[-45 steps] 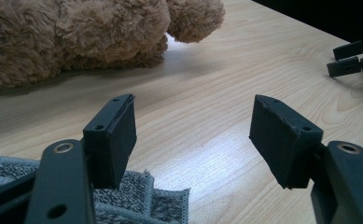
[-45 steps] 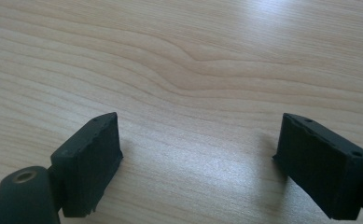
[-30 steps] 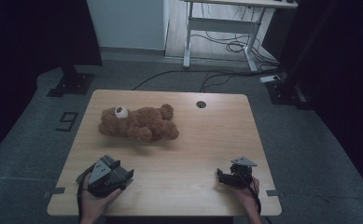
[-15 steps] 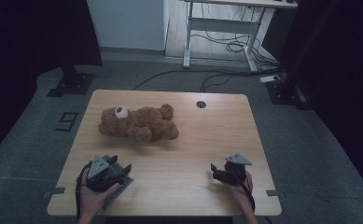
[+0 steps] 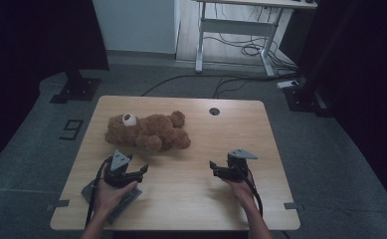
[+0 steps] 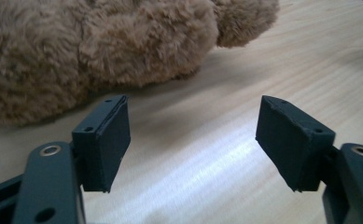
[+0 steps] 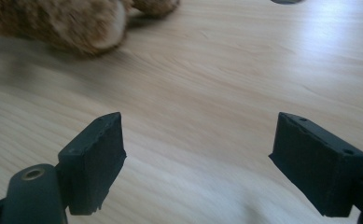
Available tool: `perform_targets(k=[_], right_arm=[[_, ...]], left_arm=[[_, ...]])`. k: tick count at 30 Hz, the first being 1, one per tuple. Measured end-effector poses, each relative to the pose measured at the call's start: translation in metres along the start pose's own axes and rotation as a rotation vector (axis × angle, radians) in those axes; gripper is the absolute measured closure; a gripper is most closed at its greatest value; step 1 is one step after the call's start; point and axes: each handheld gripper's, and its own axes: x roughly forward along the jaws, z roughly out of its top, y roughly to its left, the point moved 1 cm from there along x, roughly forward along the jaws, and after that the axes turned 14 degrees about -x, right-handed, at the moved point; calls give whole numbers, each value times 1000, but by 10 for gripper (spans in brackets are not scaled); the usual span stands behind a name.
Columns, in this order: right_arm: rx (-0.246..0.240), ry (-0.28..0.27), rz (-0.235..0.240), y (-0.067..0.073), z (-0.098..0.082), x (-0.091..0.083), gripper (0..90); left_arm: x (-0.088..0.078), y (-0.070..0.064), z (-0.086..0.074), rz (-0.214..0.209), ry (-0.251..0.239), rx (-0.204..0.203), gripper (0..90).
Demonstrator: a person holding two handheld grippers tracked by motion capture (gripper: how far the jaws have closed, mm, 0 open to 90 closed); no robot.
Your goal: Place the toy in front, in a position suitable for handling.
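A brown teddy bear [image 5: 148, 132] lies on its side on the left half of the wooden table [image 5: 260, 149]. My left gripper [image 5: 142, 171] hovers just in front of it, pointing right and slightly toward it. In the left gripper view its jaws [image 6: 193, 135] stand wide apart and have just been opening, with bare wood between them and the bear's fur [image 6: 100, 46] close behind. My right gripper [image 5: 214, 168] is at the front right, aimed left. It is open [image 7: 198, 154] over bare wood, with the bear [image 7: 67, 18] farther off.
A round cable hole [image 5: 214, 111] sits near the table's far edge. A flat grey piece [image 5: 90, 191] lies under the left forearm at the front left. Beyond the table stand a desk frame with cables [image 5: 241, 30] and black stand bases [image 5: 76, 89].
Both hands have moved away from the front edge toward the bear. The left gripper went up-table and a little right, and the right gripper went up-table and left.
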Motion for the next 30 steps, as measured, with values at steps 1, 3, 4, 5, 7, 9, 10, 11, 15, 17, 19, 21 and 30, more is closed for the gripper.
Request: perform_targets(k=[1, 3, 4, 5, 7, 9, 10, 11, 15, 17, 19, 21, 30], right_arm=[[-5, -2, 6, 2, 4, 3, 167], [-18, 2, 17, 7, 11, 11, 158], [-22, 0, 17, 9, 14, 15, 158], [-29, -4, 20, 11, 17, 18, 158], [-50, -2, 33, 14, 23, 25, 150], [-64, -1, 48, 16, 27, 32, 149], [-62, 1, 57, 17, 29, 35, 146], [-54, 2, 67, 18, 31, 39, 146], [-26, 3, 109, 24, 36, 52, 146], [-42, -3, 110, 28, 40, 56, 148], [-48, 1, 120, 32, 44, 59, 148], [-59, -6, 126, 34, 51, 62, 148], [-61, -9, 147, 40, 68, 80, 144]], left_arm=[[6, 0, 5, 8, -4, -3, 250], [12, 1, 11, 10, -3, -5, 236], [15, 1, 13, 15, -5, -4, 233], [18, 2, 15, 17, -7, -3, 227], [24, 2, 19, 22, -7, 4, 212], [30, 1, 23, 29, -8, 16, 193], [33, 1, 24, 33, -6, 17, 186], [36, 1, 26, 37, -6, 21, 178], [43, 0, 31, 38, -14, 19, 171], [47, -1, 34, 50, -9, 34, 166], [51, -1, 36, 58, 1, 44, 165], [52, -1, 37, 74, -4, 50, 167], [65, -10, 41, 63, -8, 41, 169]])
